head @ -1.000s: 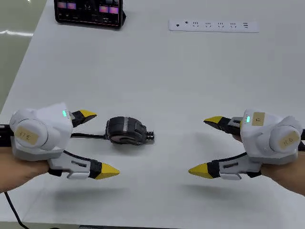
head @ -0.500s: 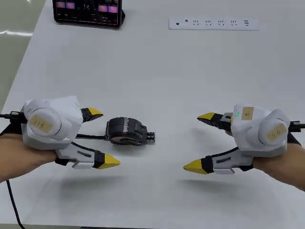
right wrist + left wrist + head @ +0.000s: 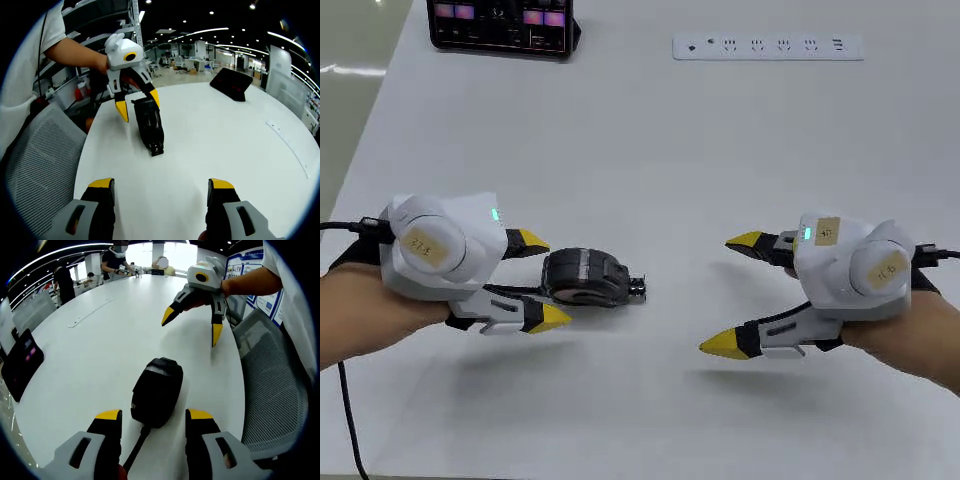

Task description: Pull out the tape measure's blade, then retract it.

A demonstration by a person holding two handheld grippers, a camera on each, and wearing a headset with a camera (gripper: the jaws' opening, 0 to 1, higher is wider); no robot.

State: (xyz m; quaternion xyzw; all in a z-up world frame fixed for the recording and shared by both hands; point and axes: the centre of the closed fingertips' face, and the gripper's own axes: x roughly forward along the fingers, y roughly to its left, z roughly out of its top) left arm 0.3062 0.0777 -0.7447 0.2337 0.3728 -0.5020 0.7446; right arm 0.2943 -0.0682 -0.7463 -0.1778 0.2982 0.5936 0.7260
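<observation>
Straddling the rear of the tape measure (image 3: 582, 275), the left gripper (image 3: 546, 278) has its jaws spread, one yellow tip on either side of the black case. The left gripper view shows a narrow strip of bare table between each tip and the case, so nothing is pinched. A black cord (image 3: 134, 452) runs back from the rear of the case between the two jaws toward the hand. The case lies on its side straight ahead of this gripper, pointing away from it. At its far end the small hook (image 3: 638, 290) sits against the mouth of the case, and no blade is drawn out.

Beyond the hook, across a stretch of bare white table (image 3: 640, 160), the right gripper (image 3: 730, 293) faces the left one, well apart from the tape measure. Its jaws are also wide apart and hold nothing. A hand grips each tool from behind.

Farther out, off to the right gripper's right side, a white power strip (image 3: 767, 46) lies flat near the far edge of the table. Off to the left gripper's left stands a dark tablet (image 3: 500, 22) with a lit screen. A grey mesh chair (image 3: 270, 390) shows at the near edge of the table, behind the right gripper in the left gripper view.
</observation>
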